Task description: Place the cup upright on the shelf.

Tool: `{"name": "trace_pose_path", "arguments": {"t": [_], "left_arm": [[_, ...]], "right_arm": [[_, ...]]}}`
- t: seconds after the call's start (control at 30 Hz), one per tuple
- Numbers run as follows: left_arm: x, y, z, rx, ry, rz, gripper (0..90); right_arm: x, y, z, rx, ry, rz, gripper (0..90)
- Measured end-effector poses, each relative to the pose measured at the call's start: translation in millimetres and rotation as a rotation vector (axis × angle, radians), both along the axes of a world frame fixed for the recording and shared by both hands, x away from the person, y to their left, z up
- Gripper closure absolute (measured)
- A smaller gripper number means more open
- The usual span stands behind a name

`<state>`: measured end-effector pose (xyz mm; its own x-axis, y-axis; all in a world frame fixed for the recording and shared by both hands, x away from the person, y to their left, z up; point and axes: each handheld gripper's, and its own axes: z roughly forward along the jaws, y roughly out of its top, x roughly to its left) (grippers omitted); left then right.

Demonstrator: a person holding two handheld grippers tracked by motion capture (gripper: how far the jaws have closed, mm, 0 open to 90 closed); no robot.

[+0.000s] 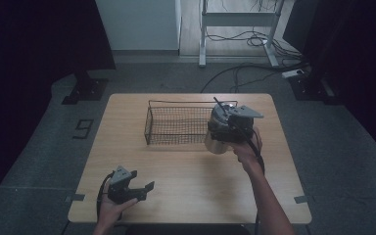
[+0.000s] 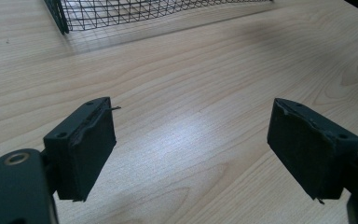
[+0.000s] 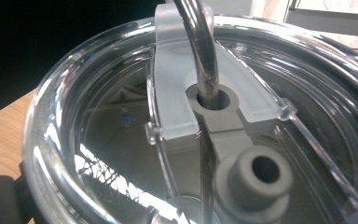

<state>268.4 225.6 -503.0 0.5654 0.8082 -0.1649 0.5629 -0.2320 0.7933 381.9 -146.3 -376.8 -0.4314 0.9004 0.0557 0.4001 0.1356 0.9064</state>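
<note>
The right tongs (image 1: 221, 134) grasp a steel tumbler (image 1: 217, 142) (clear lid, metal straw (image 3: 200, 51)) at the wire basket's (image 1: 176, 125) right end; the left tongs (image 1: 142, 190) rest released over the tabletop (image 1: 186, 171).

i see a black wire basket (image 1: 176, 125) on the wooden desk (image 1: 186, 171), and a white frame (image 1: 237, 29) with loose cables (image 1: 254, 39) beyond.

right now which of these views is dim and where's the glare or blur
High view: dim overall, dark room edges, the table evenly lit. Left gripper view: a soft bright sheen on the wood between the open left gripper, whose near parts are slightly soft. Right gripper view: the tumbler's clear lid sits very close, white glare streaks along its rim, the straw shiny, the nearest parts blurred.
</note>
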Motion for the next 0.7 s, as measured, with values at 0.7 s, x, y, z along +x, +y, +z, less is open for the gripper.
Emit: {"name": "trace_pose_path", "arguments": {"t": [0.7], "left_arm": [[-0.9, -1.4, 0.8, -0.009, 0.001, -0.007, 15.4]], "right_arm": [[27.9, 8.9, 11.7, -0.028, -0.001, -0.004, 3.1]]}}
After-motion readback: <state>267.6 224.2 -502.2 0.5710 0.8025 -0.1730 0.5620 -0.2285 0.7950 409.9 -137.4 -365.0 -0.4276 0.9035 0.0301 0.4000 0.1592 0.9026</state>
